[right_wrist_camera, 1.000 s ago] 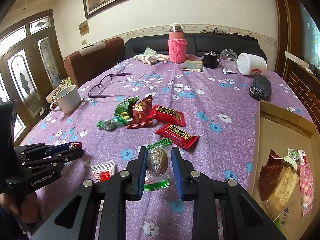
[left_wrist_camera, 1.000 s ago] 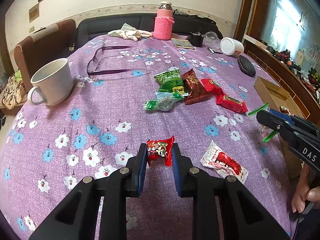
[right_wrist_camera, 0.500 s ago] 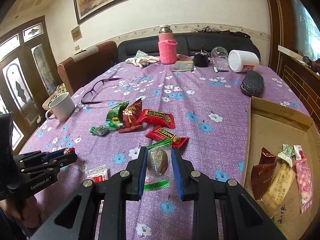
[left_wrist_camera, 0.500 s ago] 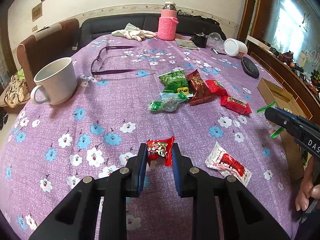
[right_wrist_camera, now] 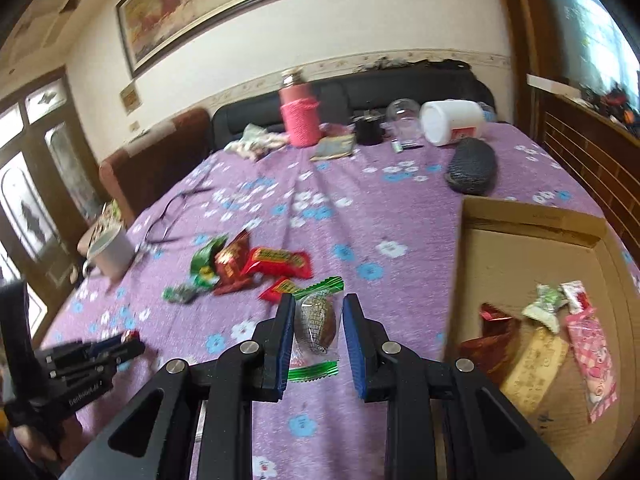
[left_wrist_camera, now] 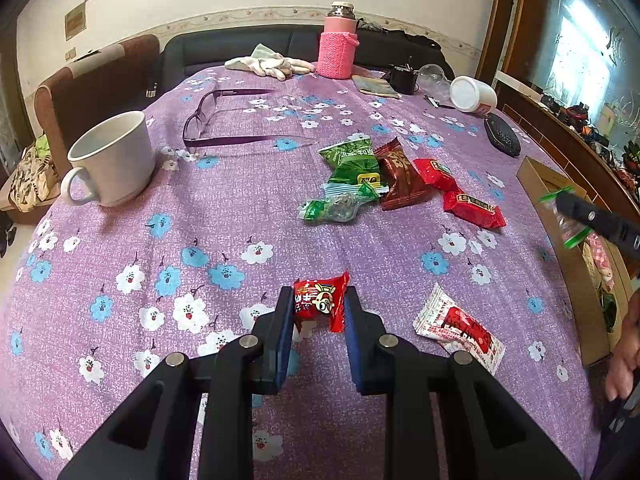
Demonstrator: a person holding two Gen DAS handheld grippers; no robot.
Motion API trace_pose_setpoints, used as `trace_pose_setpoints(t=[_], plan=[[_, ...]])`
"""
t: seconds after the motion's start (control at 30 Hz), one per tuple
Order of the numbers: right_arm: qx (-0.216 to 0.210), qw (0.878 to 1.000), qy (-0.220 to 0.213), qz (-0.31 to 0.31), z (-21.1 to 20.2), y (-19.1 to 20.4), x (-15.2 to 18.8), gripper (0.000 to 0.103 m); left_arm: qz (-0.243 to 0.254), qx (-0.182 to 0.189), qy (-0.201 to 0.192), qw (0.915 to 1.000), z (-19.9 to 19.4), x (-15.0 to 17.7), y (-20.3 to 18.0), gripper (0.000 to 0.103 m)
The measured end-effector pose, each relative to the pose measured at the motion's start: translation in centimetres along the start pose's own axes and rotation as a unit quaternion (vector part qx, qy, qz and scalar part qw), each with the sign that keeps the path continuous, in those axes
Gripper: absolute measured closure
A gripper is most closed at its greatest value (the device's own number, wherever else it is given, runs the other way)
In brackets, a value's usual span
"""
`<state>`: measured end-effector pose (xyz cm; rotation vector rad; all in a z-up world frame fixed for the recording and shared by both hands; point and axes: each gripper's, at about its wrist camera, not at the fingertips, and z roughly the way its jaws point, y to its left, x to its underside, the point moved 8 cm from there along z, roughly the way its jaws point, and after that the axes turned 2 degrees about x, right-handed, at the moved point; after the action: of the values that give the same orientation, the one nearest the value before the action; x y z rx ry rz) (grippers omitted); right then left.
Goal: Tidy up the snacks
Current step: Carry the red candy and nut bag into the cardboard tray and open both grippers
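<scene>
Two grippers gripping snacks: left gripper [left_wrist_camera: 318, 310] pinching red candy [left_wrist_camera: 320, 305] above tablecloth [left_wrist_camera: 224, 208]; right gripper [right_wrist_camera: 316, 322] clamping egg packet [right_wrist_camera: 317, 324] beside cardboard box [right_wrist_camera: 532, 248], motion blurring snack pile [right_wrist_camera: 248, 266], box edge cropping

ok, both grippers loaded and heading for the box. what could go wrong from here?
1. The right gripper holds the clear green-edged snack by thin wrapper; the blurred right view suggests fast motion, so it may slip short of the cardboard box.
2. The left gripper pinches the red candy near its edges; it could twist loose.
3. The two grippers could collide at the box.
</scene>
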<state>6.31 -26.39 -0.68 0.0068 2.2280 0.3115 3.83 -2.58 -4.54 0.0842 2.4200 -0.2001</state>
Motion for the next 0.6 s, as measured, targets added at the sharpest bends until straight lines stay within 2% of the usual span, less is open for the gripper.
trace_pose_setpoints(t=[0.27, 0.4, 0.6], plan=[[0.017, 0.993, -0.013, 0.117, -1.5, -7.2, -1.6, 0.077, 0.005, 0.006, -0.006, 1.0, -0.6, -0.1, -0.5, 0.08], [0.042, 0.983, -0.024, 0.176, -2.8, -11.3, -1.8, 0.077, 0.023, 0.021, -0.011, 0.9994, -2.0, -0.5, -2.7, 0.08], [0.071, 0.967, -0.027, 0.241, -4.2, -16.2, -1.2, 0.077, 0.062, 0.068, -0.018, 0.9956, -3.5, -2.0, -8.2, 0.08]])
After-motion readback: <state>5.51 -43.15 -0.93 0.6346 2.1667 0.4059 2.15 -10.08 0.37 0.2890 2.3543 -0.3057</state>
